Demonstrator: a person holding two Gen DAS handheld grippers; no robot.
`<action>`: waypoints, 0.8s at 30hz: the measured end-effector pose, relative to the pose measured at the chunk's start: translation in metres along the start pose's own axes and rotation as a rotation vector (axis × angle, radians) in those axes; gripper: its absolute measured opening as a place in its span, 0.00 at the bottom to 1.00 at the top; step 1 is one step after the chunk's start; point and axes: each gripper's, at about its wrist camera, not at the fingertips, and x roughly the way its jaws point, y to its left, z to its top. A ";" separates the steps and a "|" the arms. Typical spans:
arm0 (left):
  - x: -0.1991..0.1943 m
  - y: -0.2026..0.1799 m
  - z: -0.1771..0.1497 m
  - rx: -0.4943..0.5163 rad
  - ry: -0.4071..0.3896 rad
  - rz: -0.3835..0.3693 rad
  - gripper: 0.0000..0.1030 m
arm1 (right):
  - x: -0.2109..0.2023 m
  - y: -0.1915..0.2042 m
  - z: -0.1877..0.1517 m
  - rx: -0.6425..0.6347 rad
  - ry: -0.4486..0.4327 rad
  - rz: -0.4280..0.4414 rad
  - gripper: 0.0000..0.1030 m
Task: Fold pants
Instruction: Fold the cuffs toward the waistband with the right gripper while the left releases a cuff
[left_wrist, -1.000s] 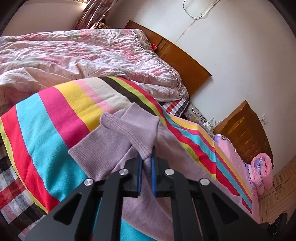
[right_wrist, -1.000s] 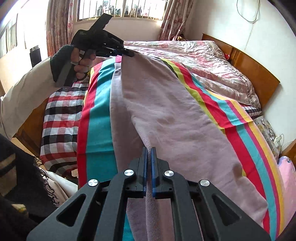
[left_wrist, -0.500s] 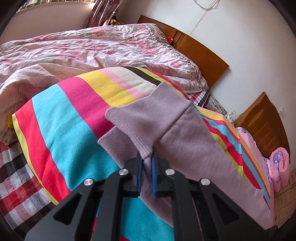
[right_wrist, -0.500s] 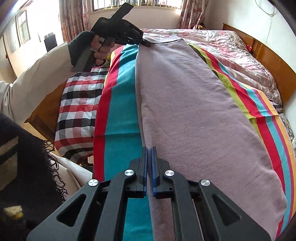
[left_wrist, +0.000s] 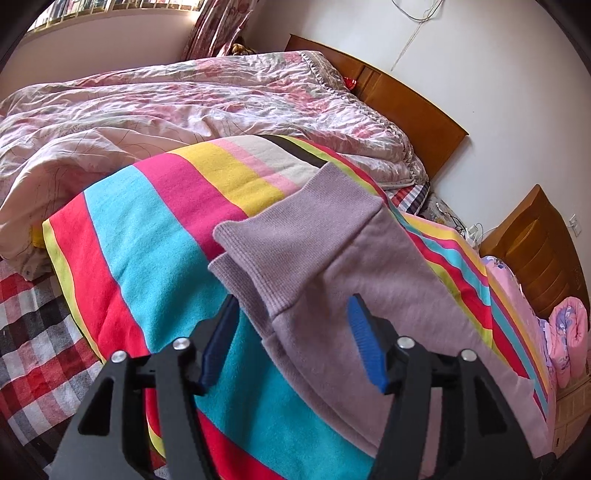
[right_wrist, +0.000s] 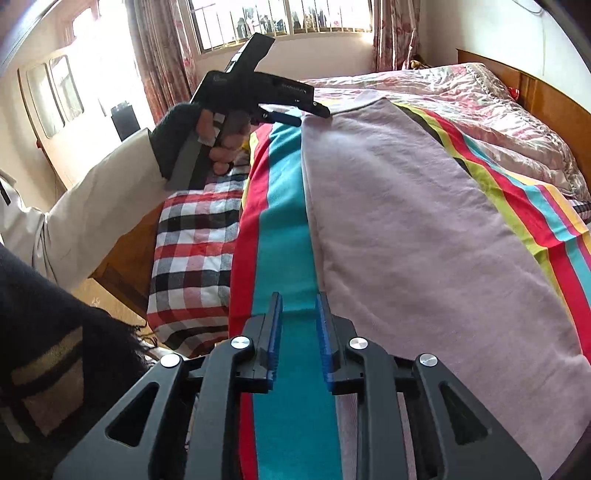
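Left gripper (left_wrist: 291, 345): jaws just opening, spread wide, pads clear of pants (left_wrist: 369, 295) cuff lying between them, frame centre. Right gripper (right_wrist: 298, 332): jaws just opening, narrow gap, nothing pinched; pants edge just right, over striped blanket (right_wrist: 288, 229).

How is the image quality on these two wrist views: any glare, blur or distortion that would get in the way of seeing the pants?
Left wrist: even daylight, sharp; the lilac pants cuffs show their ribbing clearly; fisheye bends the headboard, dark corners. Right wrist: the window and the wall on the left blow out, the pants look washed out towards their far end, yet stay readable; the same barrel distortion.
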 end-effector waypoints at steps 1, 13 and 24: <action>-0.007 -0.002 -0.001 0.008 -0.019 0.028 0.66 | 0.000 -0.003 0.007 0.003 -0.016 0.005 0.38; -0.021 -0.042 -0.023 0.114 -0.002 -0.029 0.72 | 0.065 -0.013 0.034 -0.116 0.089 -0.125 0.07; 0.001 -0.070 -0.024 0.203 0.036 -0.047 0.77 | 0.060 -0.012 0.031 -0.073 0.085 -0.020 0.20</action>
